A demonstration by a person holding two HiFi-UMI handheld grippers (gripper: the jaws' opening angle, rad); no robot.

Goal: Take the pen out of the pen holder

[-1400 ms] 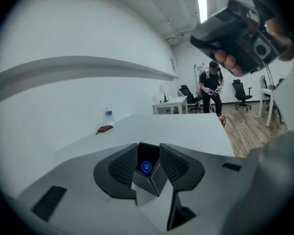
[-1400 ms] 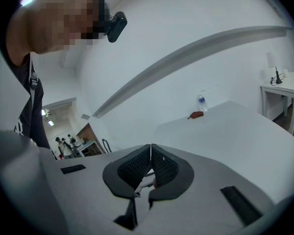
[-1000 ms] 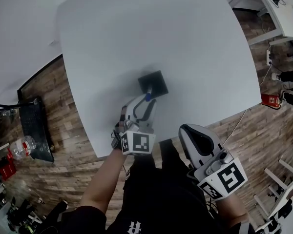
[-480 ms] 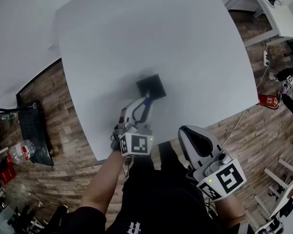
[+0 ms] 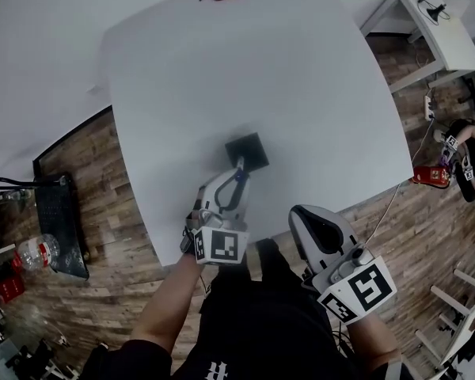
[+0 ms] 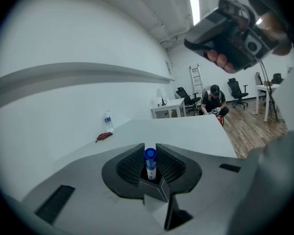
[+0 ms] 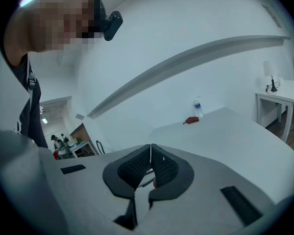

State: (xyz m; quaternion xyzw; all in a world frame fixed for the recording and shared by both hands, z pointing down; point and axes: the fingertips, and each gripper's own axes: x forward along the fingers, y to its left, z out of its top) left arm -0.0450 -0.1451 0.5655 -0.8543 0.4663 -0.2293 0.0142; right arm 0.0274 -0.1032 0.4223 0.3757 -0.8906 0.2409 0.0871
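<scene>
The pen [image 6: 150,164], blue cap uppermost, stands near upright at the centre of the left gripper view, its long axis running bottom to top of that frame. Its lower end seems to sit inside the dark square pen holder [image 5: 248,150], which lies just above and right of centre in the head view, on the white table [image 5: 301,77]. Your left gripper [image 5: 234,177] reaches in from the lower left of the holder, and its ribbed pads [image 6: 132,164] are clamped on the pen's barrel from both sides, below the cap. The pen likely has to come out along its own length, straight up out of the holder's mouth, not sideways. Your right gripper [image 5: 302,214] hangs at the lower right of the head view, well apart from the holder, its jaws together on nothing.
</scene>
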